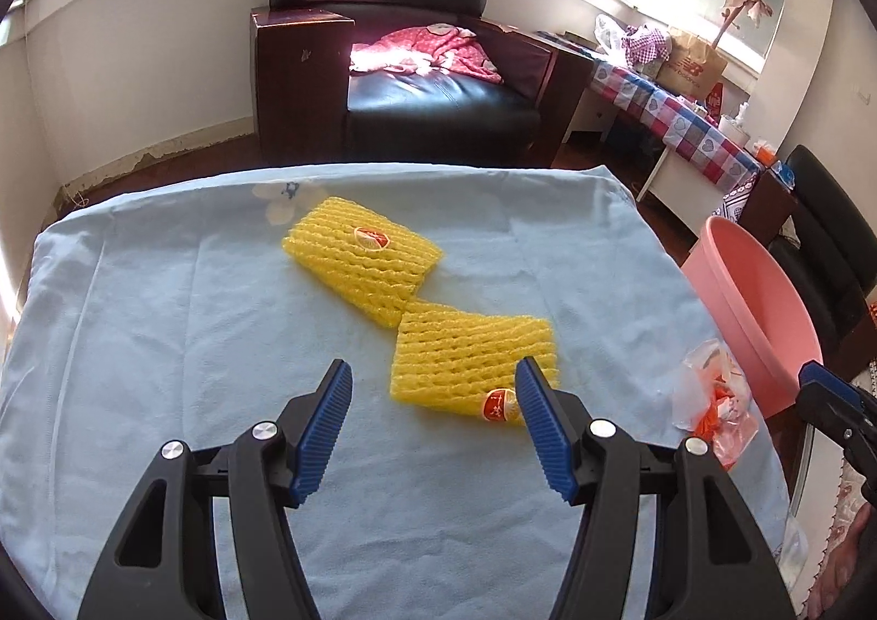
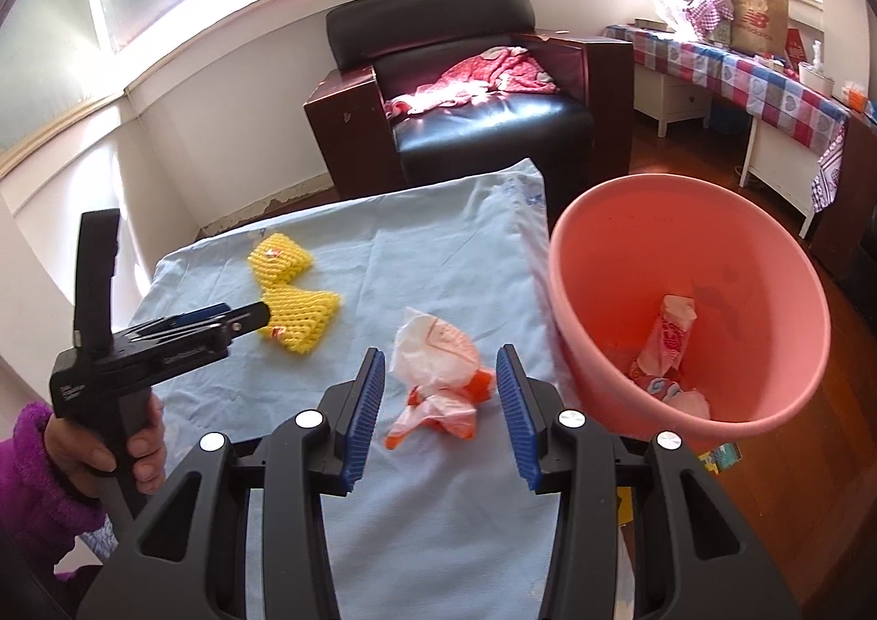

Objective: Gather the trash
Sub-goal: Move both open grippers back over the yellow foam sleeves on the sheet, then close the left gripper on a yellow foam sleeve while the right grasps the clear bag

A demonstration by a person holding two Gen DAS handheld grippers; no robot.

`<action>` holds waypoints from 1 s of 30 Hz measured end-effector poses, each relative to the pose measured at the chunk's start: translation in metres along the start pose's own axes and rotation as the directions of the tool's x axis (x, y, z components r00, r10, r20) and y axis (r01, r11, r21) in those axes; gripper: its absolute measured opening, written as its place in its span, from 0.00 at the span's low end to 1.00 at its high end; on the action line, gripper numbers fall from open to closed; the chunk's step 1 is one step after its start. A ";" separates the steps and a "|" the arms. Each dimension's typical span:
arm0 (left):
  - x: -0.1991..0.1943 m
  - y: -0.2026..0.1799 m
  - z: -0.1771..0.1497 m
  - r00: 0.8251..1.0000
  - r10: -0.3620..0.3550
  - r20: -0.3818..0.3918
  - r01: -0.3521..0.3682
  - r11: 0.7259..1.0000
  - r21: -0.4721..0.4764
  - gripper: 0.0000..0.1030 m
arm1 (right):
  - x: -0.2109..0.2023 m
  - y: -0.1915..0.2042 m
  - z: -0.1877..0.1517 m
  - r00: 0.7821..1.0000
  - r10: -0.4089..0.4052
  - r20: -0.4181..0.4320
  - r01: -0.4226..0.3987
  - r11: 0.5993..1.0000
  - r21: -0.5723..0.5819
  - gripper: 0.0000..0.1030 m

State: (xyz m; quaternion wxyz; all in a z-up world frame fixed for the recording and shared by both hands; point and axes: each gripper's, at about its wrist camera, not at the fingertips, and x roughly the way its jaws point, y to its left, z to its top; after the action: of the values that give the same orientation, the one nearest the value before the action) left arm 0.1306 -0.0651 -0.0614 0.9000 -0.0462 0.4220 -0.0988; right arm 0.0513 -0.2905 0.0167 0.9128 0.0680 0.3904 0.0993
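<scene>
Two yellow foam fruit nets lie on the light blue cloth. The near net sits just ahead of my left gripper, whose jaws stand wide open; its right fingertip overlaps the net's right corner. The far net touches the near one at a corner. A crumpled white and orange plastic bag lies between the fingers of my right gripper, which is open, with small gaps at both pads. The pink bucket at the right holds a wrapper and other scraps.
The bucket stands off the table's right edge. A hand in a purple sleeve holds the left gripper. Behind the table are a black armchair with a red cloth and a side table with a checked cover.
</scene>
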 end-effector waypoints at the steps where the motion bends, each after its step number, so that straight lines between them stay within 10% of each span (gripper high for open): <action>1: 0.003 -0.001 -0.001 1.000 0.006 -0.009 -0.006 1.000 0.007 0.59 | 0.001 0.002 0.000 1.000 0.003 -0.005 -0.003 1.000 -0.005 0.42; 5: 0.012 -0.003 -0.006 0.999 0.001 -0.049 0.000 1.000 0.020 0.55 | 0.004 0.008 -0.001 1.000 0.011 -0.021 -0.011 1.000 -0.009 0.42; 13: 0.008 -0.007 -0.007 1.000 -0.005 -0.018 0.006 0.999 0.037 0.09 | 0.011 0.010 -0.003 0.999 0.021 -0.047 -0.021 1.000 -0.002 0.42; 30: -0.043 -0.030 0.000 0.993 -0.088 0.073 0.082 0.993 0.087 0.06 | 0.047 -0.001 -0.004 0.993 -0.026 -0.111 0.027 1.000 0.006 0.42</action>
State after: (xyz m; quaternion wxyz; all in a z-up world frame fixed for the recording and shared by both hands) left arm 0.0991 -0.0852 -0.0240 0.9116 -0.0298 0.3804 -0.1529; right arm 0.0802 -0.2803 -0.0191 0.8907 0.0605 0.4417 0.0892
